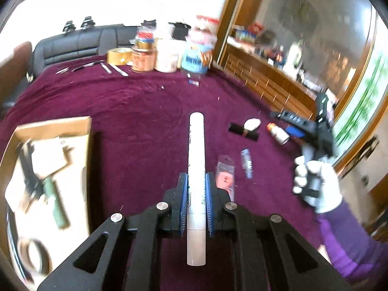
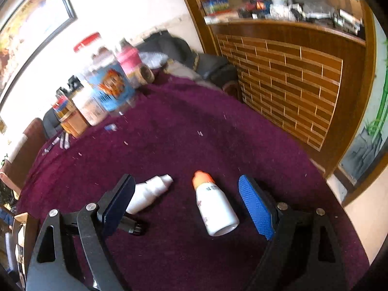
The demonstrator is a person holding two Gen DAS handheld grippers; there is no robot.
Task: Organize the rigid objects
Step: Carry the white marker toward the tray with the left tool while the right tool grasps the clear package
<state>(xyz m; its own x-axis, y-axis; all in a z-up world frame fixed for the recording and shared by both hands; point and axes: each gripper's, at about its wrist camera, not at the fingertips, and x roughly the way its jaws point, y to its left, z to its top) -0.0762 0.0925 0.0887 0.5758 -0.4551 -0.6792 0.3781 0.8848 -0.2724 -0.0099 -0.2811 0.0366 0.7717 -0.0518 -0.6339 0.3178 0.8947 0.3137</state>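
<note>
White and slim, the marker pen (image 1: 196, 169) sticks straight out from the left gripper (image 1: 196, 194), clamped between its blue pads above the maroon cloth (image 1: 135, 111). Right gripper (image 2: 186, 203) gapes wide around an orange-capped white bottle (image 2: 214, 208), not touching it.

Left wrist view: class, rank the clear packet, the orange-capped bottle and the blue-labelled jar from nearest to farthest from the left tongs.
1. Clear packet, just right of the left tongs.
2. Orange-capped bottle, farther right.
3. Blue-labelled jar, at the far edge.
</note>
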